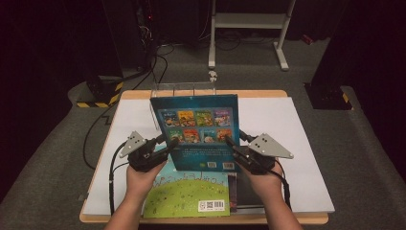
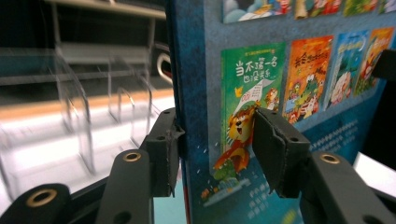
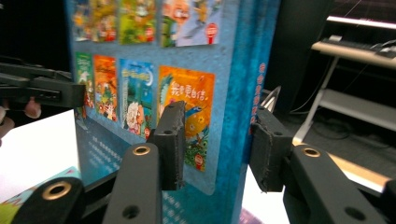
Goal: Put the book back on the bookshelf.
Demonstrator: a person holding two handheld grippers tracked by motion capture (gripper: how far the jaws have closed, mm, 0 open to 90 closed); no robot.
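A blue picture book with small cover pictures on its back stands upright, lifted off the table between both grippers. My left gripper is shut on its lower left edge. In the left gripper view the pads clamp the book at the spine, one on each face. My right gripper is shut on the lower right edge. In the right gripper view its jaws pinch the book front and back. The left gripper appears farther off there.
A green book lies flat at the table's front edge, with a dark book beside it. A clear acrylic rack stands at the back of the white sheet. Behind the table stands a white frame.
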